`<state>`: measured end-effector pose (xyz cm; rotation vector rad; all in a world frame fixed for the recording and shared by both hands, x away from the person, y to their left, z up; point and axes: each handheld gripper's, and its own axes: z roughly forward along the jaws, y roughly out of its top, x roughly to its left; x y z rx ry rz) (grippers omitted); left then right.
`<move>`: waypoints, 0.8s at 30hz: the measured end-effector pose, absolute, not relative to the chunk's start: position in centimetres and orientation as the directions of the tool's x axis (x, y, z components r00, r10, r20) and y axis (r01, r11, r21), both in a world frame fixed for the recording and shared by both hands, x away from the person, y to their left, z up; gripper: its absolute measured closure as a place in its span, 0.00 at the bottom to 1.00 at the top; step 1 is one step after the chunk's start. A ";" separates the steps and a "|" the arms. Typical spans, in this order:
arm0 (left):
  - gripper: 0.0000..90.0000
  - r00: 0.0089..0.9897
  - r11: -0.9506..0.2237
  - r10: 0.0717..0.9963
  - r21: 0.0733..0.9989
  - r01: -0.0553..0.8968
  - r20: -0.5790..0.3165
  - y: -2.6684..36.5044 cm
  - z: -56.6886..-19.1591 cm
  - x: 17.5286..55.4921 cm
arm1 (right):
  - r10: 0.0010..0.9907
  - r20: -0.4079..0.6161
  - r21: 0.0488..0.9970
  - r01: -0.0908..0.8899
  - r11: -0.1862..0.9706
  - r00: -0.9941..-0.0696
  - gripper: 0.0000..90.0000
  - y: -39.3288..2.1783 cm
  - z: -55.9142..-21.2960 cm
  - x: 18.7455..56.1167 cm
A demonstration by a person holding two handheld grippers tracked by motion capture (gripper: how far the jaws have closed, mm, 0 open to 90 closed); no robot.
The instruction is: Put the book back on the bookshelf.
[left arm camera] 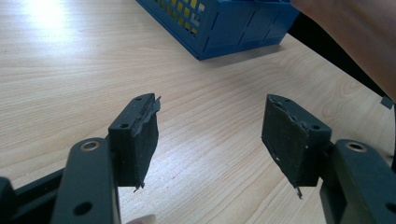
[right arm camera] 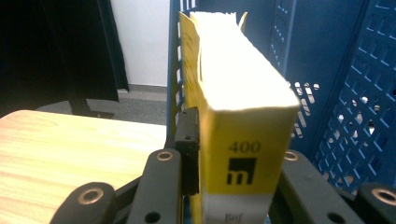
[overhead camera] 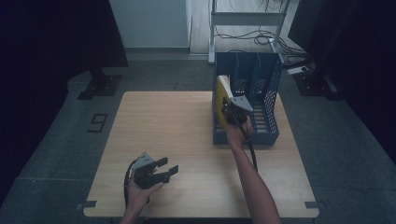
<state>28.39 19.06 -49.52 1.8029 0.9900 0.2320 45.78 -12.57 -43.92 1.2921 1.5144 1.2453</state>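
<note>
Right claw (right arm camera: 233, 186) grips a yellow book (right arm camera: 238, 116) by its lower end, jaws pressed on both flat sides; label "400" faces the camera in the right gripper view. Book stands upright, partly inside the leftmost slot of the blue file rack (overhead camera: 266, 79), close to the rack's left wall. In the high view, the right claw (overhead camera: 232, 111) and book (overhead camera: 222, 100) sit at the rack's open front, rack at the far right of the desk (overhead camera: 177, 135).

Left claw (overhead camera: 169, 171) rests low over the near part of the desk, jaws wide apart, nothing between them. Left gripper view shows its pads (left arm camera: 140, 144) over bare wood, rack corner (left arm camera: 224, 23) well ahead.

Step in hand, as judged: sliding the book fully into the left slot.

Notes for doing it well:
- Keep the book vertical and parallel to the slot walls, so its corners do not catch on the perforated divider.
- Push along the slot's length, not sideways; the rack is light and may shift.
- Lower until the bottom edge bears on the rack floor before releasing.
- Open the jaws only slightly, then withdraw straight back, so the book does not tip out.
- Left claw could brace the rack front if it slides.
</note>
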 end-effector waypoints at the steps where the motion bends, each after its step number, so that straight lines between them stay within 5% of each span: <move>1: 0.40 0.643 -0.142 0.715 0.844 0.517 -0.274 19.0 -49.5 28.4 | 0.981 0.037 0.974 0.226 0.007 -0.189 0.80 -12.6 -43.9 45.7; 24: 0.40 0.646 -0.149 0.713 0.842 0.518 -0.271 18.8 -49.6 28.4 | 0.963 0.041 0.971 0.237 0.025 -0.268 0.67 -12.9 -42.7 47.1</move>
